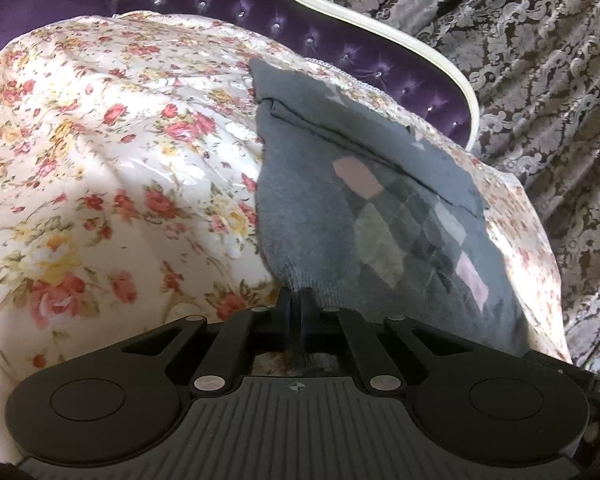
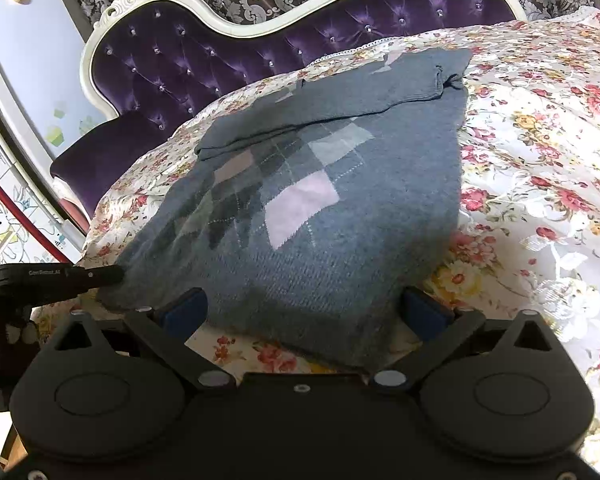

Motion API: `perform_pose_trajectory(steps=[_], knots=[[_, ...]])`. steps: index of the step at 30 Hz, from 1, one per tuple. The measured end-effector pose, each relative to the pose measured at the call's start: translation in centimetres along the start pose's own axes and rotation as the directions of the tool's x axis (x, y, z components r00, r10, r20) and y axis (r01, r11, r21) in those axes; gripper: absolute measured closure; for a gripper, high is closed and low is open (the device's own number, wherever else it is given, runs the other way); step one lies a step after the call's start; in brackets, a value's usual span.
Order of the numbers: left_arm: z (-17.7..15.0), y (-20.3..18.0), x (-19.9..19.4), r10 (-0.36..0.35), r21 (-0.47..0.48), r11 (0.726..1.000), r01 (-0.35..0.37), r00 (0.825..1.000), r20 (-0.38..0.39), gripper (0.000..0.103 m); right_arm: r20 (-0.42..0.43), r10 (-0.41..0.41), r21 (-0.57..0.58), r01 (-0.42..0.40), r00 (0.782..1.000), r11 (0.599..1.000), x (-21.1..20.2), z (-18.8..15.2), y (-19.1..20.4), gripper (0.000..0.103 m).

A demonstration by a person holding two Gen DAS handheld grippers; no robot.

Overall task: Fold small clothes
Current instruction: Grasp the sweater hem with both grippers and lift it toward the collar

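Observation:
A small grey-blue knitted sweater with an argyle pattern of pink and grey diamonds lies on a floral bedspread, its top part folded over. My left gripper is shut on the sweater's near corner, and knit fabric shows between its black fingers. In the right wrist view the sweater spreads out ahead, and the left gripper comes in from the left at the hem corner. My right gripper stands open. Its blue pads sit on either side of the sweater's near edge without pressing it.
The floral bedspread extends to the right of the sweater. Behind it rises a purple tufted headboard with a white frame. A patterned brown curtain hangs beyond. The bed's edge drops off at the left in the right wrist view.

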State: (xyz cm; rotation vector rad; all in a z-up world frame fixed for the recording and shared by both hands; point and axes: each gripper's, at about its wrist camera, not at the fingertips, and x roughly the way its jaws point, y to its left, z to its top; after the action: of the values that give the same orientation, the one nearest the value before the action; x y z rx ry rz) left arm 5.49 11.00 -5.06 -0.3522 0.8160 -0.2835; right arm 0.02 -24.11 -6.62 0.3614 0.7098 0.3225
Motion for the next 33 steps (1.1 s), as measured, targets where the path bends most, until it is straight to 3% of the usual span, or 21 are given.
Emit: perform_pose_trajectory(steps=[7,11,13,15,19,22,24,25,26,27,33], knots=[[0.1,-0.1,0.9,-0.017,0.014,1.0,0.018,0.999,-0.039,0.095,-0.015,0.001,-0.006,-0.001,1.0,1.0,-0.1,0.1,0.1,0.001],[0.3,0.0,1.0,-0.063,-0.005,0.998,0.062,0.997,-0.051,0.078,-0.033,0.003,-0.016,-0.004,0.999,1.0,-0.5,-0.2,0.2,0.006],[0.4,-0.3,1.1,-0.065,0.007,0.998,0.066,0.996,-0.056,0.073,-0.036,0.01,-0.011,-0.01,0.999,1.0,-0.8,-0.3,0.2,0.01],[0.3,-0.6,1.2,-0.068,0.023,0.997,0.069,0.996,-0.056,0.068,-0.036,0.019,0.0,-0.019,0.999,1.0,-1.1,-0.5,0.0,0.021],[0.2,-1.1,1.8,-0.073,0.047,0.996,0.075,0.996,-0.047,0.06,-0.013,0.045,0.056,-0.045,0.999,0.997,-1.1,-0.6,-0.8,0.026],[0.5,-1.5,2.1,-0.07,0.058,0.996,0.073,0.996,-0.05,0.061,0.005,0.047,0.091,-0.048,0.999,0.995,-0.9,-0.3,-1.3,0.035],[0.5,-1.5,2.1,-0.068,0.065,0.995,0.071,0.996,-0.051,0.064,0.013,0.02,0.094,-0.021,1.0,0.995,-0.8,-0.2,-1.5,0.05],[0.5,-1.5,2.1,-0.064,0.067,0.995,0.068,0.996,-0.053,0.08,0.014,-0.002,0.095,0.001,1.0,0.995,-0.7,-0.2,-1.5,0.057],[0.3,-1.3,2.2,-0.059,0.065,0.996,0.063,0.996,-0.06,0.094,0.012,-0.03,0.095,0.029,0.999,0.995,-0.7,-0.2,-1.6,0.073],[0.2,-1.0,2.2,-0.061,0.059,0.996,0.065,0.996,-0.062,0.096,0.009,-0.048,0.094,0.047,0.999,0.994,-0.6,-0.2,-1.7,0.088],[0.0,-0.2,1.2,-0.111,-0.001,0.994,0.111,0.994,-0.026,0.098,0.023,-0.012,0.102,0.01,1.0,0.995,-1.6,-0.3,-1.9,0.09]])
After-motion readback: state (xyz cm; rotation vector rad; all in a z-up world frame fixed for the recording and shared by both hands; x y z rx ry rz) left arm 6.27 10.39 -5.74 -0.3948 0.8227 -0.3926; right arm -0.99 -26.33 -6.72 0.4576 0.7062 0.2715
